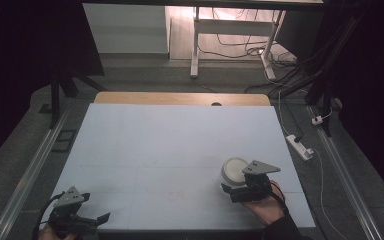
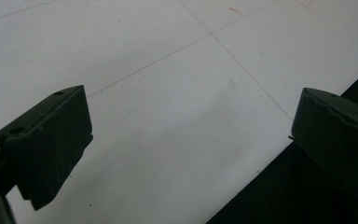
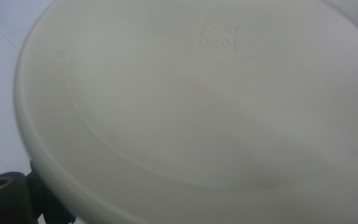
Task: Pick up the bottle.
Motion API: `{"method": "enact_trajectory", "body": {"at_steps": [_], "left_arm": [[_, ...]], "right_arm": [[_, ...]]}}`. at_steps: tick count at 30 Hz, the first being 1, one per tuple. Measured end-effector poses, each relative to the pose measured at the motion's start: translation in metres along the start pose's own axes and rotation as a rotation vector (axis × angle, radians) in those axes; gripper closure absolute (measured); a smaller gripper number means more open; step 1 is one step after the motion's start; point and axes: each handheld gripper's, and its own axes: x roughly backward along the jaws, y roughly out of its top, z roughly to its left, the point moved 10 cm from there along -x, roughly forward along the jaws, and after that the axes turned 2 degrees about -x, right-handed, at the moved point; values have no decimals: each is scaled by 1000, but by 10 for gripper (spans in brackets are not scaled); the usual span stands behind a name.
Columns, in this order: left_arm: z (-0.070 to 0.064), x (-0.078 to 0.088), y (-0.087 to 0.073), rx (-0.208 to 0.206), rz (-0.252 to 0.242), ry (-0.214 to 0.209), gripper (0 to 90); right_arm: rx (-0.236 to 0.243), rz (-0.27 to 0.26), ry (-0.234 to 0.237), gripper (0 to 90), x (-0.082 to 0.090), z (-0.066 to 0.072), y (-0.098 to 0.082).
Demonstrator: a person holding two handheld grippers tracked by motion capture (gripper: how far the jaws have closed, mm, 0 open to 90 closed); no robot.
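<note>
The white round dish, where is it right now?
In the high view the white round dish sits on the near right of the table, right against the right gripper.

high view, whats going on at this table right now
A person works at a white table with a gripper in each hand. The right gripper is at a round white dish near the table's front right; its own view has the dish's pale underside right up against the camera, so the grip cannot be judged. The left gripper sits at the front left corner, fingers wide apart, holding nothing.
</note>
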Motion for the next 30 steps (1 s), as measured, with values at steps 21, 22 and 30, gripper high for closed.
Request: {"method": "enact_trajectory", "body": {"at_steps": [21, 22, 30], "left_arm": [[0, 0, 0, -1, 1, -3, 0], [0, 0, 0, -1, 1, -3, 0], [0, -1, 0, -1, 3, -3, 0]], "right_arm": [[74, -4, 88, 64, -29, 29, 29], [80, -3, 92, 64, -32, 32, 31], [87, -12, 102, 65, -40, 37, 39]]}}
